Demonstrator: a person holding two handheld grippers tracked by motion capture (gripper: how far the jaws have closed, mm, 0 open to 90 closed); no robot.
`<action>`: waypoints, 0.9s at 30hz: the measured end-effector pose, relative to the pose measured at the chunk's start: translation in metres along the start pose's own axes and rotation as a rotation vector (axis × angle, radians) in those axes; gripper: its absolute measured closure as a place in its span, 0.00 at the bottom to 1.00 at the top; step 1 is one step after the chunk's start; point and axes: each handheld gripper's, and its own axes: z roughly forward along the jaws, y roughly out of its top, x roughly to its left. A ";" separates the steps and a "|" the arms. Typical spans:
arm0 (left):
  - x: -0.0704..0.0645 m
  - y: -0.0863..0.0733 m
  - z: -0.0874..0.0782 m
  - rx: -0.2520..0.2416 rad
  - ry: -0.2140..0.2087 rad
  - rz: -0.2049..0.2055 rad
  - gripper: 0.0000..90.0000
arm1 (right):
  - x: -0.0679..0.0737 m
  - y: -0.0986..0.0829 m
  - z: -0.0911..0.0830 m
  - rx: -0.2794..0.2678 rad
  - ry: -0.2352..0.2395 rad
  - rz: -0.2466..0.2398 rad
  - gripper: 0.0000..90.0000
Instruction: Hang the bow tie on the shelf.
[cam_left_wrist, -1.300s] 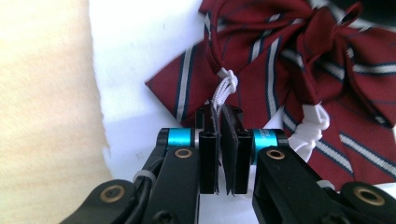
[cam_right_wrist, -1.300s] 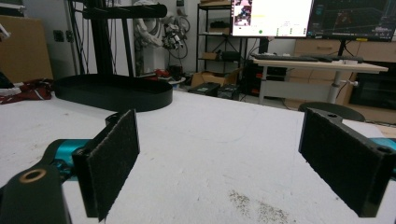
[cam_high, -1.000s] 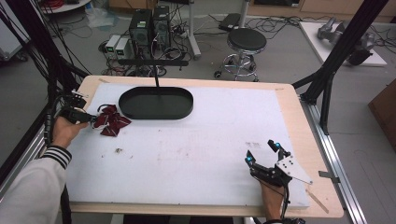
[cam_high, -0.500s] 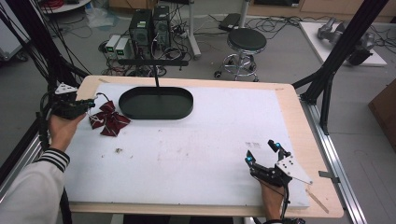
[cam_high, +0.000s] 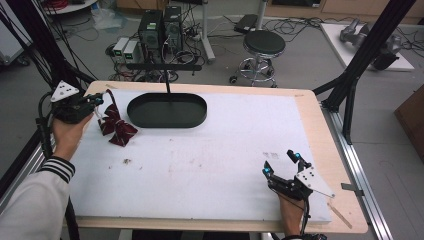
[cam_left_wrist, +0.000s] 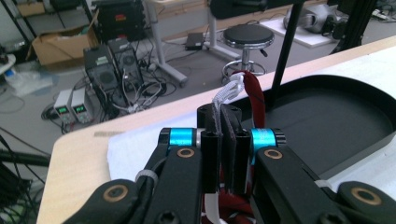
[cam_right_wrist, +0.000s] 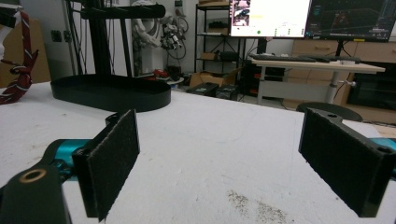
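Note:
A dark red bow tie with white stripes (cam_high: 115, 126) hangs by its strap at the table's left, its lower part on the white mat. My left gripper (cam_high: 96, 102) is shut on the strap; in the left gripper view the red and white strap (cam_left_wrist: 243, 88) sticks up from between the closed jaws of my left gripper (cam_left_wrist: 226, 140). A black oval tray (cam_high: 167, 111) with an upright post (cam_high: 168, 84) lies just right of it. My right gripper (cam_high: 280, 165) rests open near the front right, and my right gripper (cam_right_wrist: 224, 158) holds nothing between its pads.
A T-shaped bar (cam_high: 163, 66) tops the post over the tray. The white mat (cam_high: 220, 155) covers most of the wooden table (cam_high: 320, 125). A small stick (cam_high: 340, 214) lies at the front right corner. Computers and a stool (cam_high: 264, 45) stand beyond the far edge.
My left gripper has risen and pulled back to the left, lifting the bow tie by its strap so it hangs more upright. The right gripper has not moved.

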 end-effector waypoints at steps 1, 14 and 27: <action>-0.001 0.002 0.000 -0.007 -0.004 0.006 0.96 | 0.000 0.000 0.000 0.000 0.000 0.000 0.13; -0.013 0.027 0.005 -0.068 -0.017 0.041 0.96 | 0.000 0.000 0.000 0.000 -0.001 0.000 0.13; -0.038 0.062 0.024 -0.101 -0.067 0.092 0.96 | 0.000 0.000 0.000 -0.001 0.002 0.003 0.13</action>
